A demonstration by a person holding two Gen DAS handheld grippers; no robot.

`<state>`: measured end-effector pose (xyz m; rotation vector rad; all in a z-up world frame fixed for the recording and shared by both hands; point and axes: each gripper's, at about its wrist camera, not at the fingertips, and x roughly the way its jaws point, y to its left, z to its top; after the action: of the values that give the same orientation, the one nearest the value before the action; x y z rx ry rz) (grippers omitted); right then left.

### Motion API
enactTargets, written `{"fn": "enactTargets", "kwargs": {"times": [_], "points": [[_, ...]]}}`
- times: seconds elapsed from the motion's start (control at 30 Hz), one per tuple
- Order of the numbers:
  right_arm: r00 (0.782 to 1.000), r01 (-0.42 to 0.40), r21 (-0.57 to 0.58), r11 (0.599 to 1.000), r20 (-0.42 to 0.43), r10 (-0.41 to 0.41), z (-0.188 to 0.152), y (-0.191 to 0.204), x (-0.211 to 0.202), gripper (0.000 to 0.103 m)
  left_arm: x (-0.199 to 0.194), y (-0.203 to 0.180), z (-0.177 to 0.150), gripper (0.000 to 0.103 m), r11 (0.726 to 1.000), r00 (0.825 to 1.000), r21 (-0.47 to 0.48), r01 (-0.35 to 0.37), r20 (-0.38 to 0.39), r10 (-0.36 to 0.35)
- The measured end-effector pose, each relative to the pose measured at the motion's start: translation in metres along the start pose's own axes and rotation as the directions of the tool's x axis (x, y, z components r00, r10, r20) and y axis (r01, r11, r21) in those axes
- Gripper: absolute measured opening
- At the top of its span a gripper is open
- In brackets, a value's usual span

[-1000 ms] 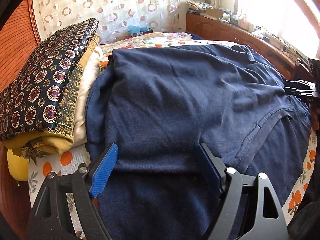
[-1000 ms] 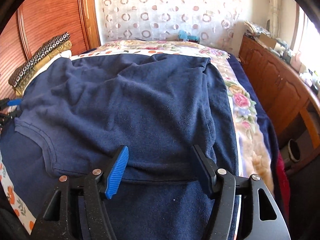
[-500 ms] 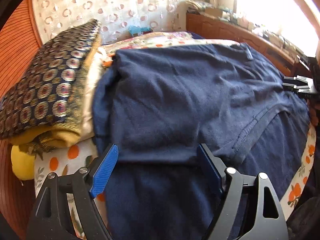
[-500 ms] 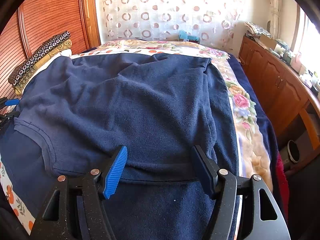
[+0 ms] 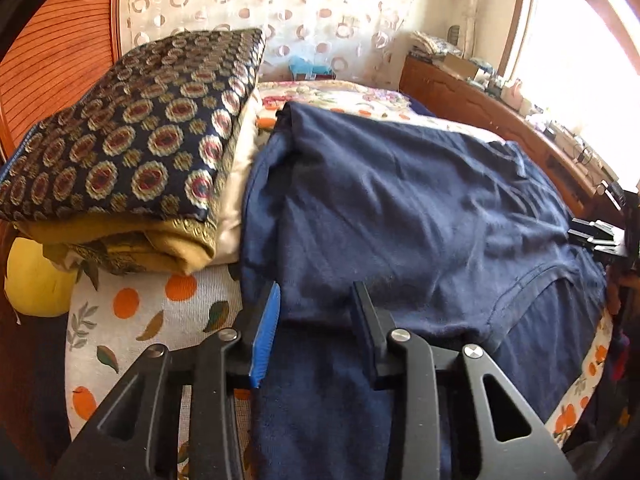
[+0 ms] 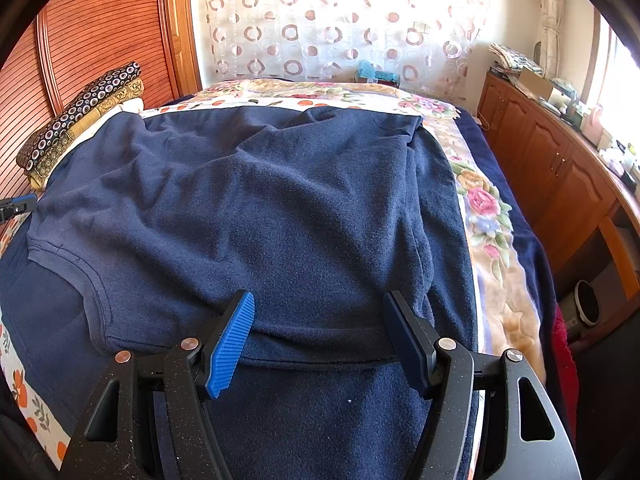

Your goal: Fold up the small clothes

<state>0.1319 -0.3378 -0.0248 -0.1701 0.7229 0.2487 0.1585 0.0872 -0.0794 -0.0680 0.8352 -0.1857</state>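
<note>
Left claw (image 5: 316,312): jaws have just been closing, now narrow, navy cloth lying between the pads; whether they pinch it cannot be told. Right claw (image 6: 320,332): jaws wide, poised over a folded hem, gripping nothing.

Navy garment (image 6: 248,208): soft fleecy knit, dark blue, spread flat over most of the bed (image 6: 488,216), one layer doubled back toward the near edge, a stitched curved seam at its left side, shallow wrinkles across the middle.

Folded patterned fabrics (image 5: 132,148): stacked at the bed's left edge, just beside the garment.

Wooden cabinet (image 6: 560,168): along the right side, well apart.
</note>
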Motion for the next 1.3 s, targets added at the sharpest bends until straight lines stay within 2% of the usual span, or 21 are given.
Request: {"fn": "enactTargets", "kwargs": {"times": [0.33, 0.43, 0.53, 0.67, 0.97, 1.0, 1.03, 1.1, 1.13, 1.2, 1.3], "points": [[1.000, -0.007, 0.012, 1.000, 0.009, 0.006, 0.000, 0.000, 0.001, 0.069, 0.003, -0.004, -0.001, 0.037, 0.999, 0.999, 0.014, -0.039, -0.008, 0.039], [0.998, -0.051, 0.070, 0.996, 0.032, 0.049, -0.002, -0.011, -0.009, 0.069, 0.003, -0.004, -0.001, 0.037, 0.999, 0.999, 0.010, -0.033, -0.008, 0.033], [0.999, -0.001, 0.069, 0.998, 0.048, -0.002, -0.005, -0.017, -0.019, 0.068, 0.004, -0.005, 0.000, 0.037, 0.999, 0.999, 0.016, -0.040, -0.008, 0.040], [1.000, -0.003, 0.081, 0.997, 0.007, 0.003, -0.010, -0.024, -0.014, 0.060, 0.005, -0.005, 0.000, 0.037, 0.999, 0.999, 0.016, -0.041, -0.009, 0.041], [0.999, 0.035, 0.074, 0.997, -0.021, -0.034, -0.008, -0.024, -0.005, 0.055, 0.006, -0.008, 0.001, 0.037, 0.998, 0.999, 0.027, -0.053, -0.010, 0.054], [0.999, 0.035, 0.071, 0.997, -0.019, -0.034, -0.008, -0.024, -0.006, 0.053, 0.006, -0.008, 0.001, 0.037, 0.998, 0.998, 0.028, -0.055, -0.009, 0.055], [0.999, 0.033, 0.067, 0.997, -0.016, -0.032, -0.008, -0.023, -0.006, 0.047, 0.006, -0.008, 0.001, 0.034, 0.998, 0.999, 0.030, -0.053, -0.009, 0.053], [0.999, 0.040, 0.053, 0.998, -0.008, -0.039, -0.009, -0.022, -0.008, 0.029, 0.004, -0.009, 0.003, 0.018, 1.000, 1.000, 0.024, -0.006, -0.021, 0.007], [0.999, 0.042, 0.045, 0.998, -0.005, -0.041, -0.009, -0.022, -0.009, 0.011, 0.002, -0.010, 0.004, 0.015, 0.999, 1.000, 0.034, -0.002, -0.021, 0.003], [1.000, 0.031, 0.023, 0.999, -0.004, -0.031, -0.008, -0.020, -0.011, 0.008, -0.005, -0.015, 0.008, 0.011, 0.997, 1.000, 0.070, -0.021, 0.003, 0.021], [1.000, 0.022, 0.019, 1.000, 0.012, -0.022, -0.006, -0.021, -0.017, 0.007, -0.012, -0.012, 0.013, 0.008, 0.998, 0.999, 0.046, 0.031, 0.015, -0.032]]}}
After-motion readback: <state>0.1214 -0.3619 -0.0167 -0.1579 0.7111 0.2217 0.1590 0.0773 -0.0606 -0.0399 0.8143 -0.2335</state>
